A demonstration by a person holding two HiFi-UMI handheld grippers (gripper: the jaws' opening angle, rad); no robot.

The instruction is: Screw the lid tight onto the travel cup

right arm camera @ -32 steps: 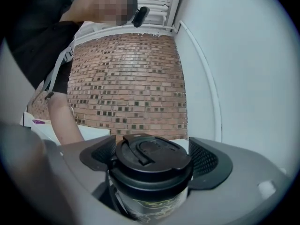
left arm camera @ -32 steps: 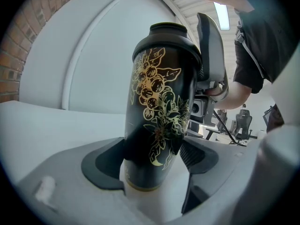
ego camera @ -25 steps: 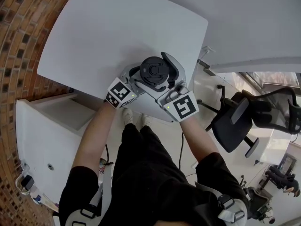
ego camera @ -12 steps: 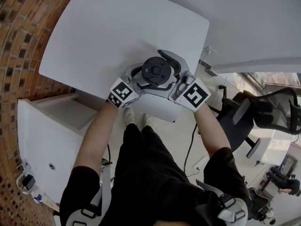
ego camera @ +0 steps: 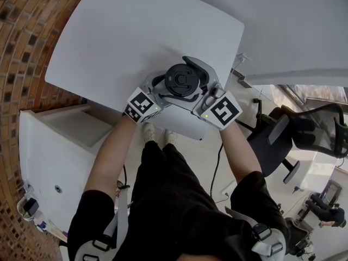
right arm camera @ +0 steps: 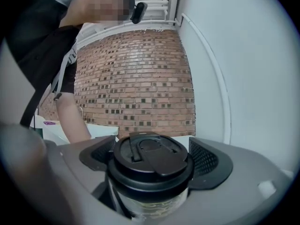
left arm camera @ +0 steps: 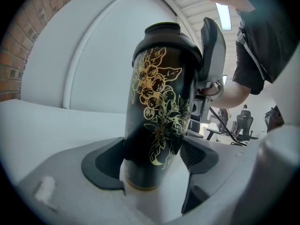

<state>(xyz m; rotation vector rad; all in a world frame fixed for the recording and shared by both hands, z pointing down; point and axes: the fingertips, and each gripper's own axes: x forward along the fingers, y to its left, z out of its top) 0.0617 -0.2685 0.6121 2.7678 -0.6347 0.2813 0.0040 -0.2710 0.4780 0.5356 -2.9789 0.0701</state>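
A black travel cup (left arm camera: 159, 102) with a gold flower pattern stands upright on the white table (ego camera: 136, 31), close to its near edge. Its black lid (ego camera: 181, 80) sits on top. My left gripper (left arm camera: 152, 163) is shut on the lower body of the cup, one pad against each side. My right gripper (right arm camera: 152, 159) reaches around the lid (right arm camera: 150, 161) from the right. Its jaws are closing, with the lid between the pads and the pads close beside its rim. In the head view the left gripper (ego camera: 163, 87) and right gripper (ego camera: 194, 78) flank the cup.
A brick wall (ego camera: 22, 48) runs along the left. A white cabinet (ego camera: 49, 151) stands below the table's near left edge. A second white table (ego camera: 293, 26) adjoins at the right, with a black office chair (ego camera: 277, 140) beside it.
The right gripper swung round the lid toward the right, then came back slightly. The cup and the left gripper stayed where they were.
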